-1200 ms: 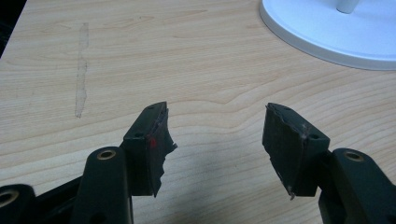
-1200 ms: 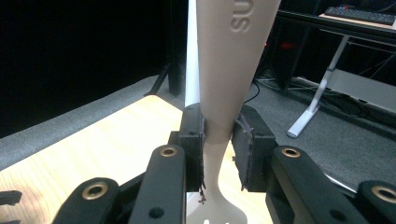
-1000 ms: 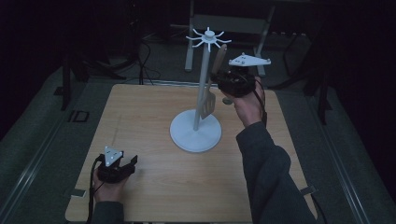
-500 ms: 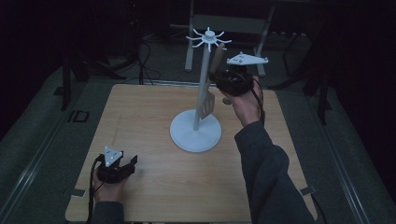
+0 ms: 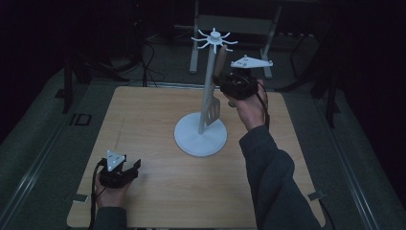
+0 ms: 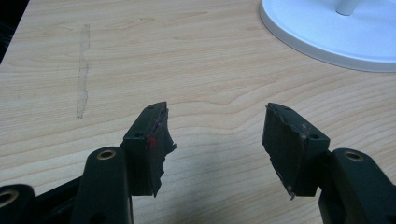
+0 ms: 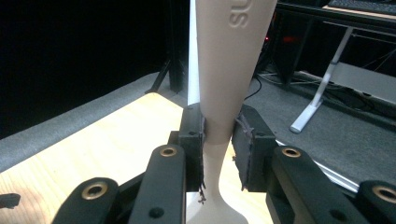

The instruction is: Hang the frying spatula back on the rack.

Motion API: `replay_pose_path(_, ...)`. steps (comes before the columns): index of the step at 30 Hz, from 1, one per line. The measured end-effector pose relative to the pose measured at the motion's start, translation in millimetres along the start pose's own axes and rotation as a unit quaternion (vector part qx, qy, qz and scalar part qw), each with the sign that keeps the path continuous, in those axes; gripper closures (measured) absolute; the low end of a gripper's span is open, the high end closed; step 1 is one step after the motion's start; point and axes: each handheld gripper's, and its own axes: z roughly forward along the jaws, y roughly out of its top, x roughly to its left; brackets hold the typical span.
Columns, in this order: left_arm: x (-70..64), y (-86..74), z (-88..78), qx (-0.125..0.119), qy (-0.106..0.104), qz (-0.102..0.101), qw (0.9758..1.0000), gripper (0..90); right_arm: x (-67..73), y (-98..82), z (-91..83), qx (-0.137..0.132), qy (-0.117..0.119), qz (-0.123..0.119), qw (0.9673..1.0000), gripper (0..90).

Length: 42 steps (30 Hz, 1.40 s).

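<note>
A white utensil stand (image 5: 200, 136) with a ring of hooks (image 5: 214, 38) at its top rises from mid-table. A beige slotted spatula (image 5: 213, 109) hangs upright beside the pole, head down and handle up near the hooks. My right gripper (image 5: 225, 79) is shut on its handle. In the right gripper view both pads clamp the spatula handle (image 7: 226, 70) inside my right gripper (image 7: 218, 140), and the white pole (image 7: 192, 51) stands just behind. My left gripper (image 5: 131, 170) rests low at the table's front left. My left gripper (image 6: 217, 140) is open with bare wood between the jaws.
The wooden table (image 5: 143, 115) has open surface around the stand's round base (image 6: 327, 32). Dark floor, cables and a grey frame (image 5: 239, 24) lie beyond the far edge. The person's right sleeve (image 5: 273, 182) crosses the table's right side.
The right gripper with the spatula has shifted only slightly beside the pole. The left gripper has stayed where it was.
</note>
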Motion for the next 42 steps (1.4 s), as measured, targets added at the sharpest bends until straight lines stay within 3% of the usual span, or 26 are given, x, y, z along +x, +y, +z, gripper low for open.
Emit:
replay_pose_path(4, 0.1, 0.0, 0.2, 0.001, 0.0, 0.001, 1.0, 41.0, -0.4, -1.8, -1.0, -0.003, 0.0, 0.002, 1.0, 72.7)
replay_pose_path(16, -0.3, -0.1, 0.4, 0.001, 0.0, 0.002, 1.0, 41.0, -4.2, -8.4, -5.2, -0.008, -0.018, 0.011, 0.9997, 52.1)
replay_pose_path(23, -0.5, -0.1, 0.6, 0.001, 0.0, 0.002, 1.0, 40.9, -2.4, -7.9, -9.8, -0.011, -0.023, 0.003, 0.9997, 41.8)
replay_pose_path(34, -0.7, 0.1, 1.4, 0.002, -0.001, 0.004, 1.0, 40.4, 1.1, -9.2, -17.3, -0.011, -0.027, -0.004, 0.9996, 33.1)
replay_pose_path(42, -1.1, 0.1, 2.1, 0.003, -0.001, 0.003, 1.0, 40.0, 0.1, -16.9, -22.4, -0.008, -0.022, -0.005, 0.9997, 32.1)
